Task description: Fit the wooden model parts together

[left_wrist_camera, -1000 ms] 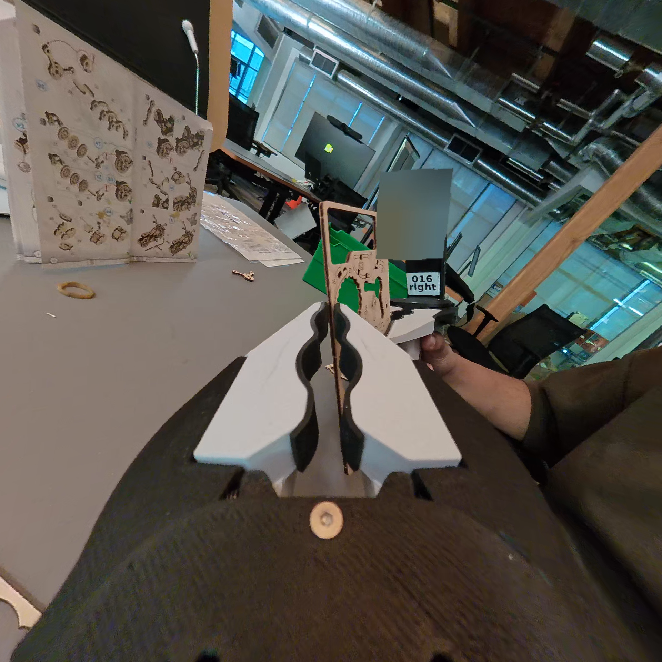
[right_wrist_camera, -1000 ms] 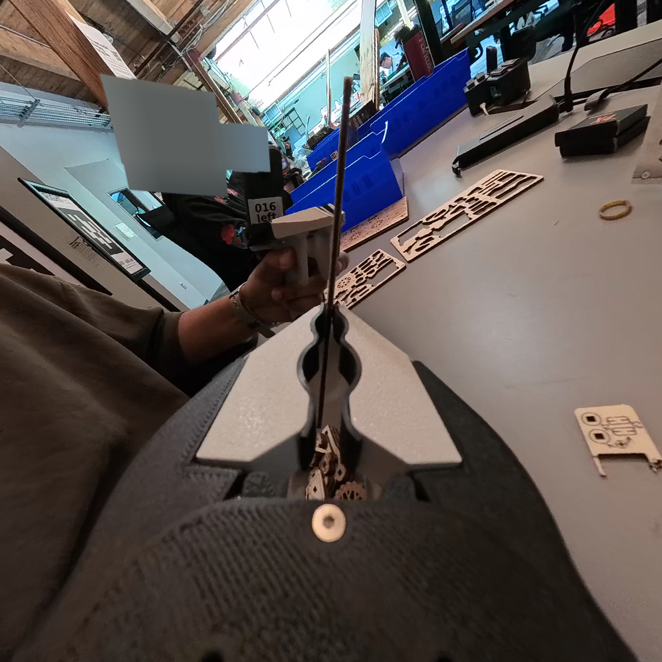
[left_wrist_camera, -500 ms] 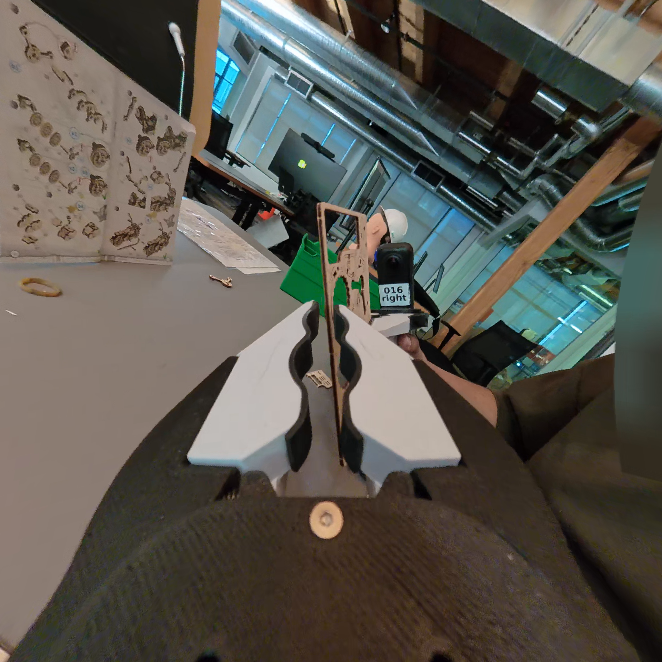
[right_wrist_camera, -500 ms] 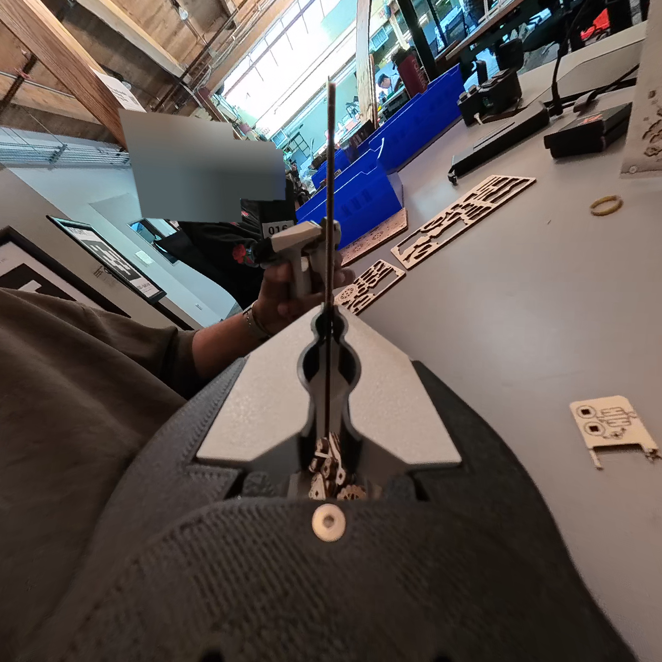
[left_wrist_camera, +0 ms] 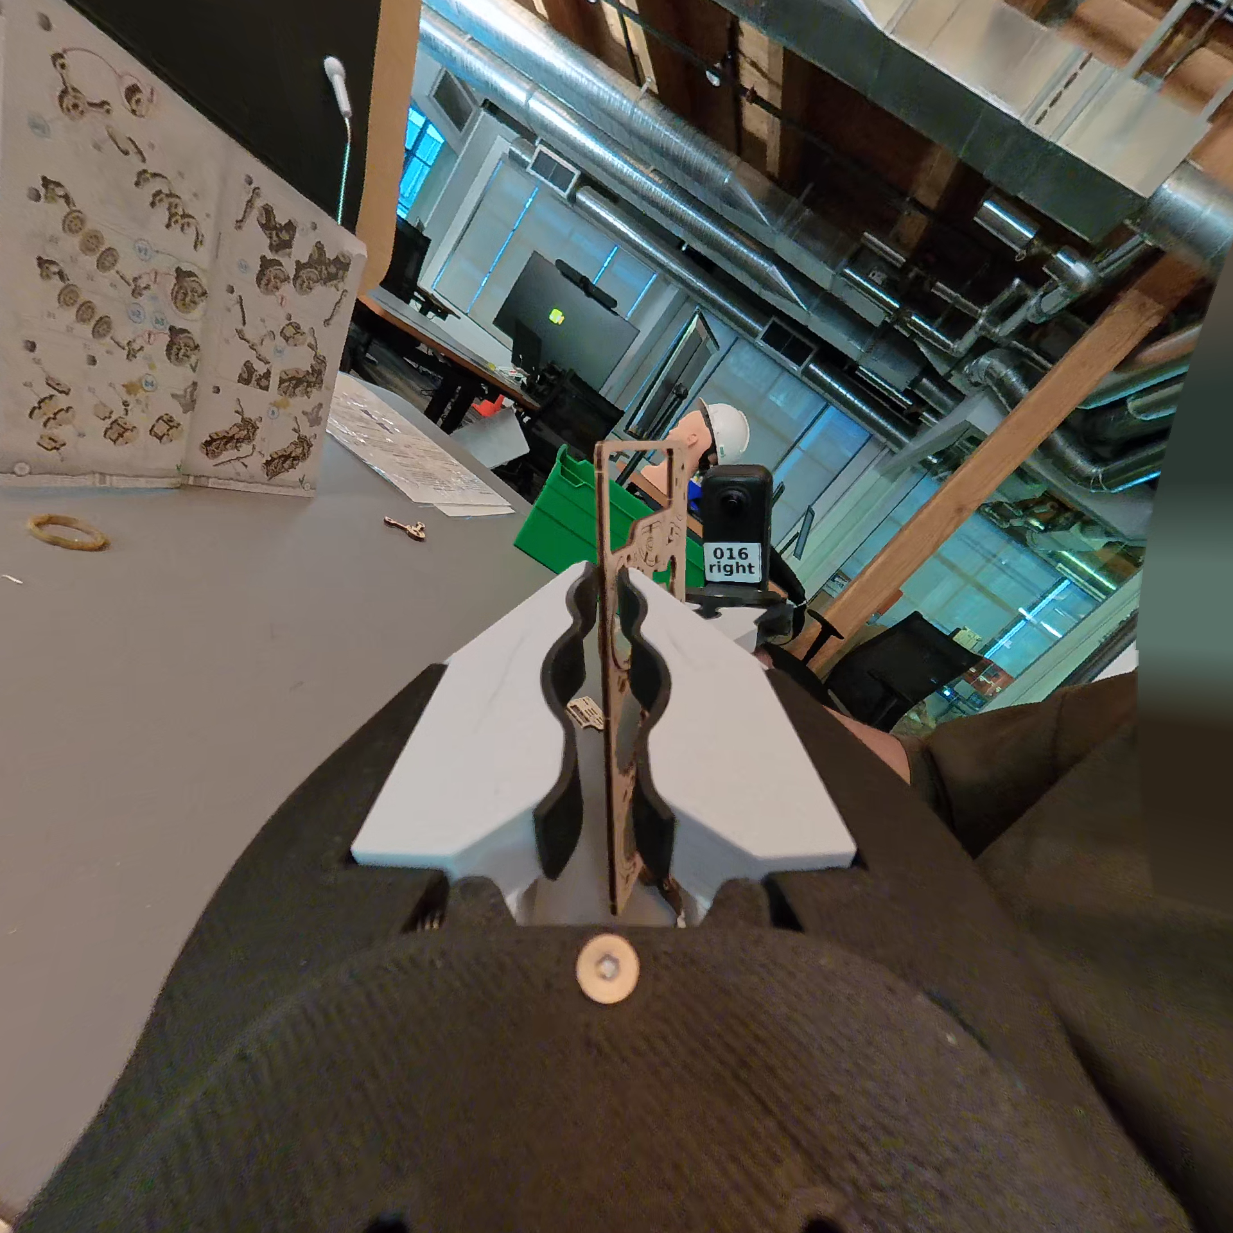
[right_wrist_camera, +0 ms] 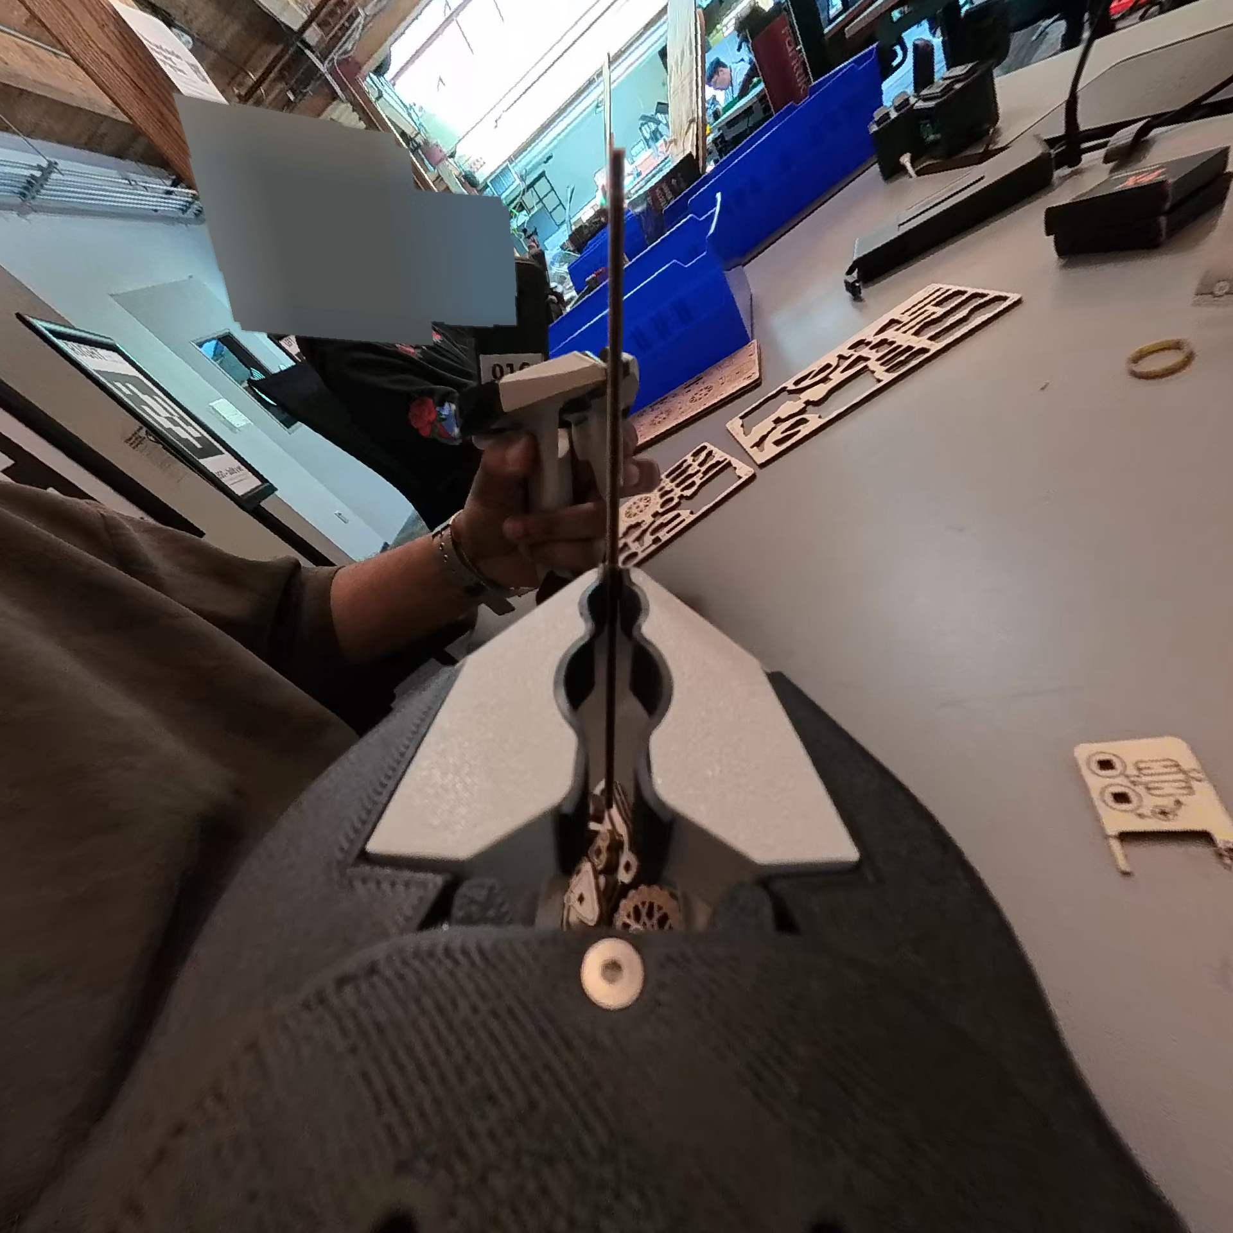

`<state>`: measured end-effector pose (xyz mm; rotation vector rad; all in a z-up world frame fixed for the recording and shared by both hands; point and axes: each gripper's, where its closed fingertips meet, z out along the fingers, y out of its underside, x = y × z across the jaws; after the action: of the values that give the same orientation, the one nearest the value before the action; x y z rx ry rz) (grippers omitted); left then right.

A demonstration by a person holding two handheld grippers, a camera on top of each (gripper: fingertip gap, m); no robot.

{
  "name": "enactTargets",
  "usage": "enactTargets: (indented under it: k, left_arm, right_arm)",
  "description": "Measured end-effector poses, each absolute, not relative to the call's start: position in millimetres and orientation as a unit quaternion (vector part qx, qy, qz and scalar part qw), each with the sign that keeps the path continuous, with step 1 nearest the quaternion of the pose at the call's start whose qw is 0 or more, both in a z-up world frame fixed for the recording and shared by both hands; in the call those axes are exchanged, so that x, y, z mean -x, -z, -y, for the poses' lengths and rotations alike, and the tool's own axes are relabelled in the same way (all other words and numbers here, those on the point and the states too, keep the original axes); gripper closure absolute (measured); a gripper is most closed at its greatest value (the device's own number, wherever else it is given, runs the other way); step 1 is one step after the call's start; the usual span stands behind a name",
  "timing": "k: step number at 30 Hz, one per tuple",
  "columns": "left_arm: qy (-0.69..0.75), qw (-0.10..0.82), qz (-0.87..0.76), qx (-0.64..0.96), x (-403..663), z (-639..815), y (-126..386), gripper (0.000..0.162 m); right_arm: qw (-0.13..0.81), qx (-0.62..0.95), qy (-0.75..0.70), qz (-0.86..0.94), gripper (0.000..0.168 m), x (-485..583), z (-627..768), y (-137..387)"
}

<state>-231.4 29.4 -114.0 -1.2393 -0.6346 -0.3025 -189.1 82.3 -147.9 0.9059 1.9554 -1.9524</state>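
Right wrist view: wooden sheet (right_wrist_camera: 612, 373) edge-on, upright, pinched by right gripper (right_wrist_camera: 611, 587).

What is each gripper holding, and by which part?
Both grip one wooden sheet: right gripper pinches one end, left gripper the other.

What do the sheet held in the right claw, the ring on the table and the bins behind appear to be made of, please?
Sheet: thin laser-cut plywood, judging by its dark, burnt-looking edge.
Ring: possibly a rubber band; thin, matte yellow loop.
Bins: moulded plastic; glossy uniform blue.
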Motion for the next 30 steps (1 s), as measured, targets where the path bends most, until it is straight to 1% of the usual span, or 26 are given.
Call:
enactTargets:
  k: [3,19,25,30]
  left_arm:
    - [0.158,0.755,0.294,0.565,229.6,-31.6,115.4,0.155]
    - [0.16,0.757,0.268,0.575,225.3,-31.2,110.4,0.162]
    - [0.123,0.75,0.27,0.591,227.2,-32.7,111.8,0.16]
    - [0.133,0.75,0.285,0.581,230.4,-31.6,114.6,0.159]
  right_arm:
    - [0.113,-0.305,0.661,-0.676,0.168,186.9,-79.8,149.5]
    - [0.131,-0.31,0.675,-0.657,0.167,188.1,-82.2,143.2]
    - [0.126,-0.312,0.671,-0.66,0.167,188.8,-82.0,145.5]
    - [0.133,-0.319,0.681,-0.646,0.168,191.3,-84.7,141.2]
